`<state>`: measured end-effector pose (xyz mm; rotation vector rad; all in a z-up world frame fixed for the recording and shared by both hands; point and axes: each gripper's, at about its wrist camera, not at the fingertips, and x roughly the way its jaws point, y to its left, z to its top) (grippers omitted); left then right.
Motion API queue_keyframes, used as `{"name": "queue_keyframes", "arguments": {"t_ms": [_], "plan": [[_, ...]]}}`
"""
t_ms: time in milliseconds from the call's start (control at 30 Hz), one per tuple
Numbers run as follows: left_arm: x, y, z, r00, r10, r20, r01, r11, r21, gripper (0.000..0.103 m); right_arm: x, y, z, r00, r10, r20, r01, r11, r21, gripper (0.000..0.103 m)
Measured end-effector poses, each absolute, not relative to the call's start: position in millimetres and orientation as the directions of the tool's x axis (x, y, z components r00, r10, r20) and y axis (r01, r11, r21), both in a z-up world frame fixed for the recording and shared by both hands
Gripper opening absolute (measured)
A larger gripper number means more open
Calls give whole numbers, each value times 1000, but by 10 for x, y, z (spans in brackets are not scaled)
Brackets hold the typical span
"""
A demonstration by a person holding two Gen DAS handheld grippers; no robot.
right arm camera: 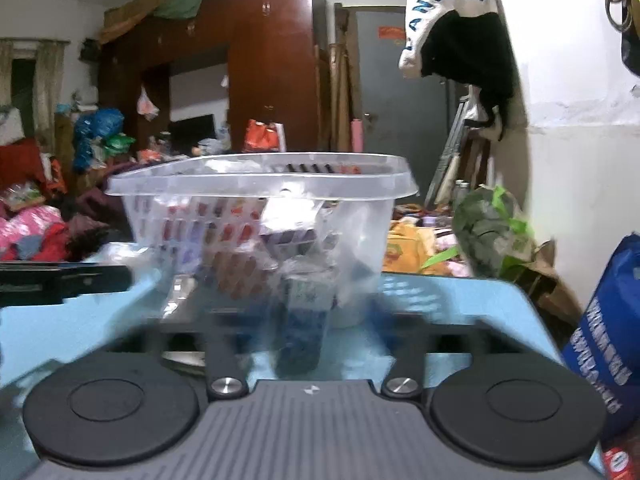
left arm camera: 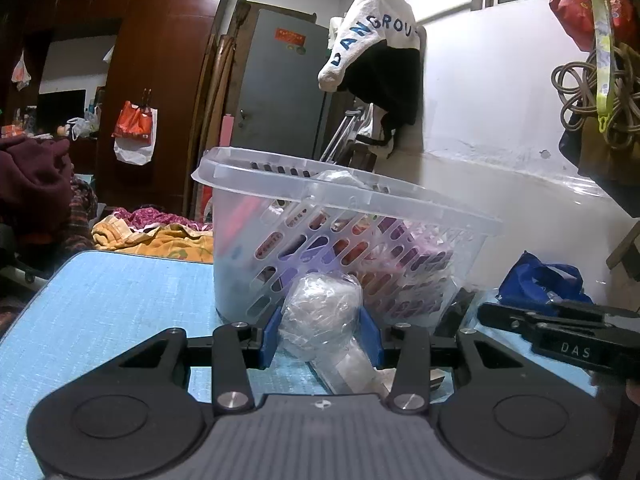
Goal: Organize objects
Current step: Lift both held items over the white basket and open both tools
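Note:
A clear slotted plastic basket [left arm camera: 224,178] stands on the light blue table [left arm camera: 112,296], holding several packets; it also shows in the right wrist view [right arm camera: 128,188]. My left gripper [left arm camera: 322,334] is shut on a clear plastic-wrapped bundle [left arm camera: 320,312], just in front of the basket's wall. My right gripper [right arm camera: 302,320] is blurred; a blue and white patterned packet in clear wrap [right arm camera: 304,320] sits between its fingers, close to the basket's front. The right gripper also shows at the right edge of the left wrist view [left arm camera: 560,328].
A blue bag [left arm camera: 536,280] lies right of the basket, and a blue printed bag [right arm camera: 608,328] stands at the table's right edge. A green leafy bundle [right arm camera: 492,232] sits behind the table. Clothes pile up at left [left arm camera: 36,184]. A white and black jacket [left arm camera: 380,48] hangs above.

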<state>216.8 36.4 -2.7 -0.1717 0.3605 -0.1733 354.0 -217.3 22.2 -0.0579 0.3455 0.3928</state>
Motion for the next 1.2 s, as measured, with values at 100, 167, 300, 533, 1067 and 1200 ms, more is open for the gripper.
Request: {"name": "queue_keyframes", "arguments": {"t_ms": [100, 167, 300, 533, 1067, 1200], "plan": [[2179, 378, -32, 920, -204, -335, 140, 969, -205, 47, 3669, -2097, 234, 844, 382, -376, -406, 914, 17, 77], [2184, 371, -40, 919, -209, -336, 143, 967, -210, 47, 3770, -2014, 226, 828, 375, -417, -413, 911, -1, 50], [2158, 397, -41, 923, -218, -318, 150, 963, -225, 47, 3786, -1955, 238, 822, 358, -443, -416, 909, -36, 39], [1987, 373, 313, 946, -270, -178, 226, 946, -231, 46, 3302, -2109, 873, 879, 415, -234, -435, 900, -38, 39], [3138, 281, 831, 918, -131, -374, 64, 981, -185, 80, 3906, -1832, 1195, 910, 362, -204, -392, 911, -132, 103], [2577, 497, 772, 936, -206, -287, 129, 956, -264, 95, 3434, -2076, 1048, 871, 460, -170, -465, 885, 14, 103]]}}
